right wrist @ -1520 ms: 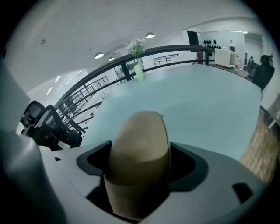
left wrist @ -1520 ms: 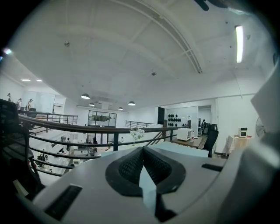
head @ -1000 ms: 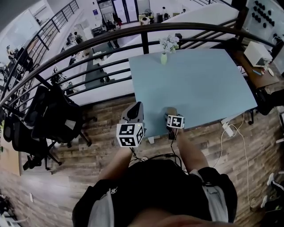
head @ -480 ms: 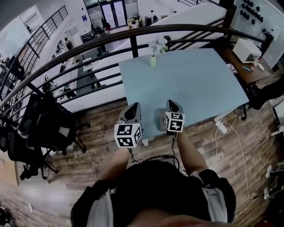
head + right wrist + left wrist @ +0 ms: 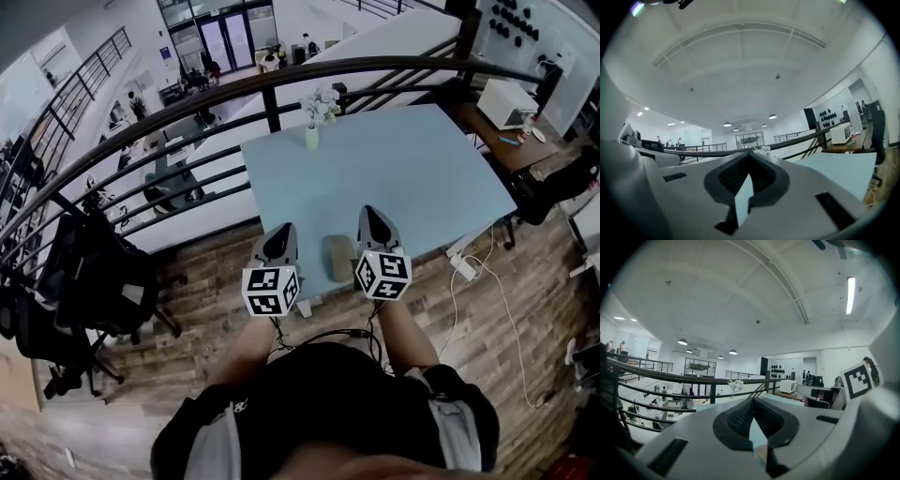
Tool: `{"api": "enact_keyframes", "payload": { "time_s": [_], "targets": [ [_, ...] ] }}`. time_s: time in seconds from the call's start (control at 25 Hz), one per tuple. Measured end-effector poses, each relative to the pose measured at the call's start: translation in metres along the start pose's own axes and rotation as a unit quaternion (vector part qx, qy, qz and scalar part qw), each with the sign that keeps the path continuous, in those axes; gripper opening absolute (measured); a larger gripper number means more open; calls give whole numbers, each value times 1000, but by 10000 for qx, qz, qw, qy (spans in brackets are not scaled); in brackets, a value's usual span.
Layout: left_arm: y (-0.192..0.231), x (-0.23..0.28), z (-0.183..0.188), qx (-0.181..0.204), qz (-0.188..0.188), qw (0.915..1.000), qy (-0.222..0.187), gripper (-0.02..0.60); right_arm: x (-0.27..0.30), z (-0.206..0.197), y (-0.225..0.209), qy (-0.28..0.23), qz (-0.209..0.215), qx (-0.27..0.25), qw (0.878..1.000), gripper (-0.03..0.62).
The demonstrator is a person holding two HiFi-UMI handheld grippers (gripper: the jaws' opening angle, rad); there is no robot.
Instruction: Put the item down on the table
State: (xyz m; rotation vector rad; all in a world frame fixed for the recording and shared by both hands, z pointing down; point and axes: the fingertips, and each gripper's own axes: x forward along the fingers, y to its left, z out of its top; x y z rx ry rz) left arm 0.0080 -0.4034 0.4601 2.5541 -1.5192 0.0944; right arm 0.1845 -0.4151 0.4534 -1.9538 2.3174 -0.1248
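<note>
Right claw point(image 5: 373, 216): your jaws are pressed together at the tips with nothing between them. It sits right of lower centre in the head view, above the near edge of the table.
Left claw point(image 5: 281, 232): your jaws are closed too, and empty. It sits just left of centre, by the table's near left edge.
Item point(image 5: 337, 256): a tan oblong lying flat on the table between your two claws, touching neither.
Table point(image 5: 422, 178): pale blue, filling mid-frame.
Vase point(image 5: 312, 131): upright with white flowers, at the far left corner of the table.
Railing point(image 5: 187, 94): dark, curving across the upper frame.
</note>
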Motion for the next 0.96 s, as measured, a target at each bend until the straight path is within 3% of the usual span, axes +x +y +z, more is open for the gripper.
{"api": "enact_keyframes", "payload": {
  "time_s": [0.96],
  "targets": [
    [-3, -13, 7, 54, -200, 9998, -50, 14, -29, 29, 14, -333, -127, -53, 9994, 0]
  ]
}}
